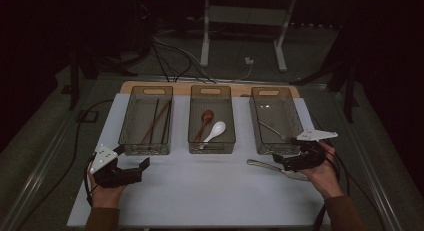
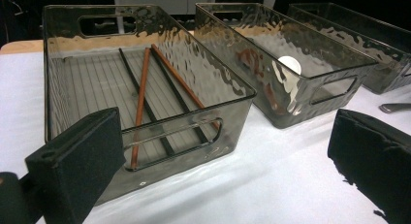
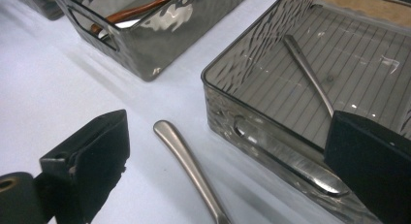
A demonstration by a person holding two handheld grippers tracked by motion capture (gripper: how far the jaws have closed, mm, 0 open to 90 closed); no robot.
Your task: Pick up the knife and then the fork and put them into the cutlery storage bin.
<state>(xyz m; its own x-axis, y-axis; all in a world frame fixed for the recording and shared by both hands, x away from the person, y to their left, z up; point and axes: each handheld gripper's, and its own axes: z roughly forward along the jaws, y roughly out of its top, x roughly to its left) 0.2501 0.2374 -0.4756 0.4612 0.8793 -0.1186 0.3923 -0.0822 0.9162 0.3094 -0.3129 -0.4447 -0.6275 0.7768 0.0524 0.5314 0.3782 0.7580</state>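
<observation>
A metal utensil [image 1: 262, 165] lies on the white table mat in front of the right bin [image 1: 260, 141]; its handle [image 3: 186, 161] points toward the mat's middle. My right gripper [image 1: 280, 163] is open low over it, one jaw on each side of the handle [image 3: 230, 161], not touching. A second metal utensil [image 3: 310, 73] lies inside that bin. My left gripper [image 1: 131, 159] is open with nothing between its jaws [image 2: 228, 156], near the front of the left bin [image 2: 160, 20], which holds brown and black chopsticks [image 2: 140, 95].
The middle bin [image 1: 195, 141] holds a wooden spoon [image 1: 206, 118] and a white spoon [image 1: 215, 131]. All three smoky clear bins stand in a row at the back of the white mat [image 1: 200, 186]. Cables and a stand's legs lie on the floor beyond.
</observation>
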